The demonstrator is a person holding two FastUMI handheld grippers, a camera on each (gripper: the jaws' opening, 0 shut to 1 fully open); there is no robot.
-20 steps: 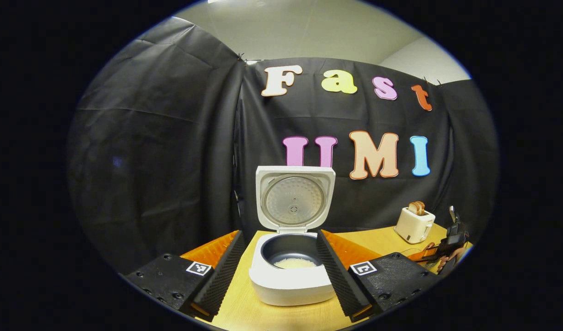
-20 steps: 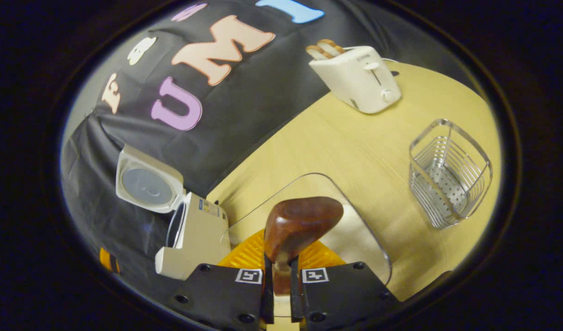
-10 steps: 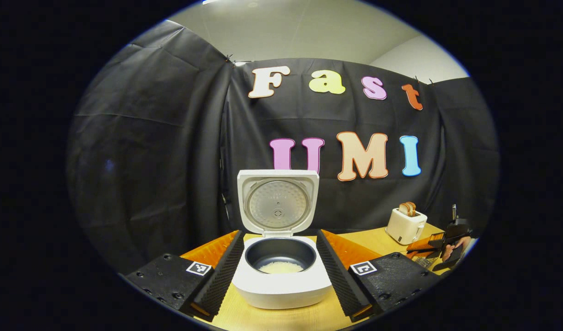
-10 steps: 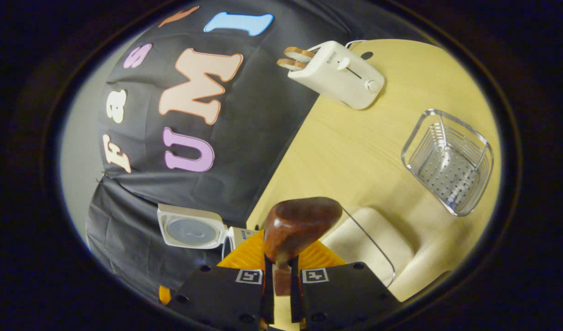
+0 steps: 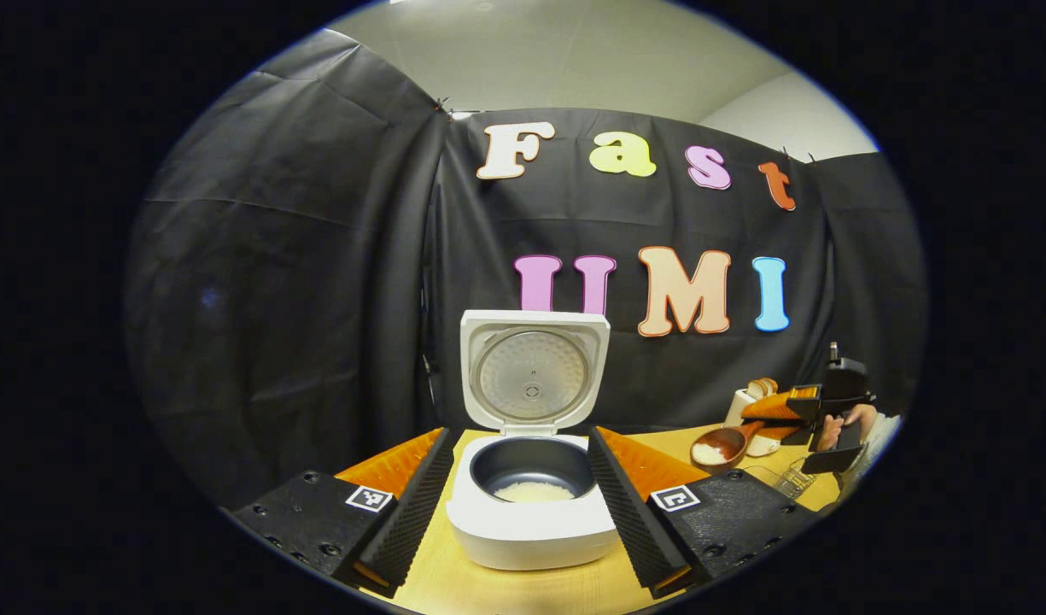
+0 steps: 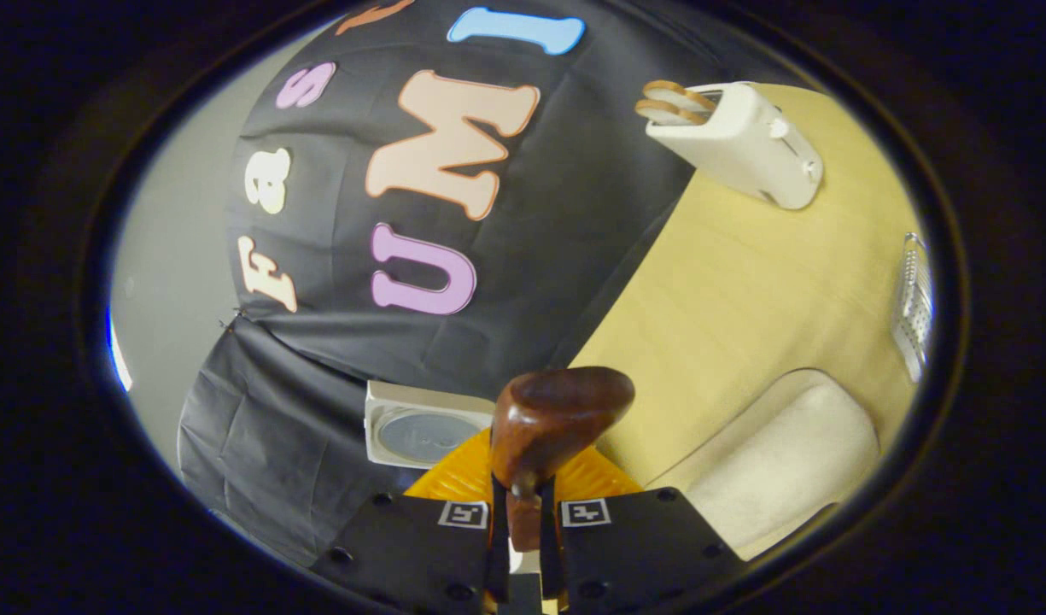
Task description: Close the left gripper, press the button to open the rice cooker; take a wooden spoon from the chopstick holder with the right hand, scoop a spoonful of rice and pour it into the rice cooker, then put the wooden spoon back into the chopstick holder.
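while rice cooker (image 5: 531,504) holds rice (image 5: 533,491), wooden spoon (image 5: 721,445) carries some.

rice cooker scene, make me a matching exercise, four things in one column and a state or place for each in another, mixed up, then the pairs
Things:
1. rice cooker
2. wooden spoon
3. toaster
4. left gripper

States or places:
A. bread slices sticking out of the top
B. lid up, some rice in the pot
C. open, fingers either side of the cooker
D. clamped in the right gripper, rice in its bowl

Pairs: 1-B, 2-D, 3-A, 4-C

Left claw (image 5: 518,504) level with fingers spread wide, right claw (image 6: 523,521) raised, tilted, fingers clamped together, gripped by a hand (image 5: 838,424)
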